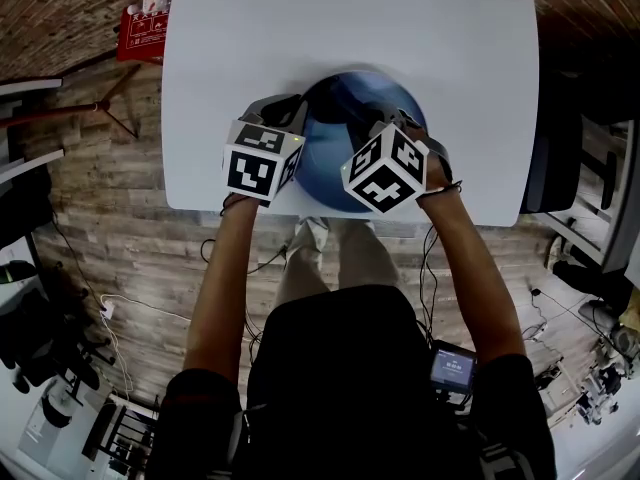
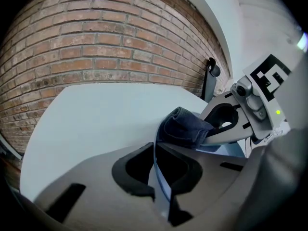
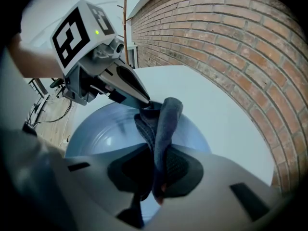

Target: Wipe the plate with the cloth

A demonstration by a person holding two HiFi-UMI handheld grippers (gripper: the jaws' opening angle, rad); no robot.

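Plate point(image 1: 345, 108), blue, sits on the white table point(image 1: 420, 38), its near rim pinched between the almost closed jaws of the left gripper point(image 2: 156, 150). The right gripper point(image 3: 154, 158) hangs above the plate's bowl, clamped tight on the dark blue cloth point(image 3: 163, 121), which bunches just beside the left gripper's tip. A brick wall point(image 2: 96, 42) stands beyond the table, and a plank floor point(image 1: 120, 228) lies around it.
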